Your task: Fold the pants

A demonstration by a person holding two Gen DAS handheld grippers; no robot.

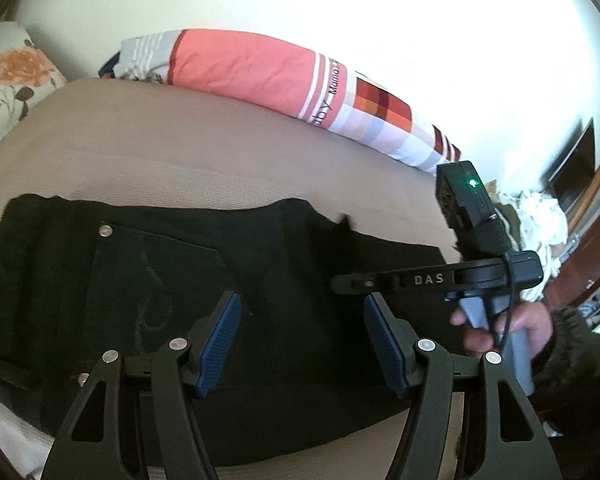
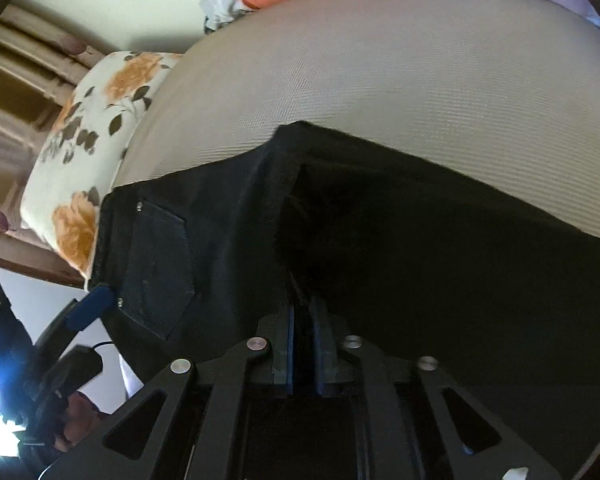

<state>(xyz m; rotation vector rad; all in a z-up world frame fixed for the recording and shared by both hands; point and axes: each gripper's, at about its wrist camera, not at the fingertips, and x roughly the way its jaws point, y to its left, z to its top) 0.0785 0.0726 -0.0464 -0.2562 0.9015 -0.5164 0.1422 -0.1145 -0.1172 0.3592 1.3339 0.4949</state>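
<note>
Black pants (image 1: 284, 248) lie flat across the beige bed sheet (image 1: 180, 140), back pocket (image 1: 148, 280) up and to the left. My left gripper (image 1: 302, 332) hovers over the pants' middle, blue pads wide open with nothing between them. My right gripper (image 2: 306, 312) sits low on the pants (image 2: 420, 240), where a folded-over layer ends in a ridge that runs toward its fingers. Its pads stand a narrow gap apart with the dark cloth edge between them, not visibly pinched. In the left wrist view the right gripper (image 1: 342, 280) comes in from the right, held by a hand (image 1: 500, 328).
A pink and checked rolled duvet (image 1: 252, 68) lies along the bed's far side. A floral pillow (image 1: 12, 80) sits at the head end, left of the pants. White laundry (image 1: 540, 216) and furniture crowd the room's right edge. Bare sheet (image 2: 380, 60) stretches beyond the pants.
</note>
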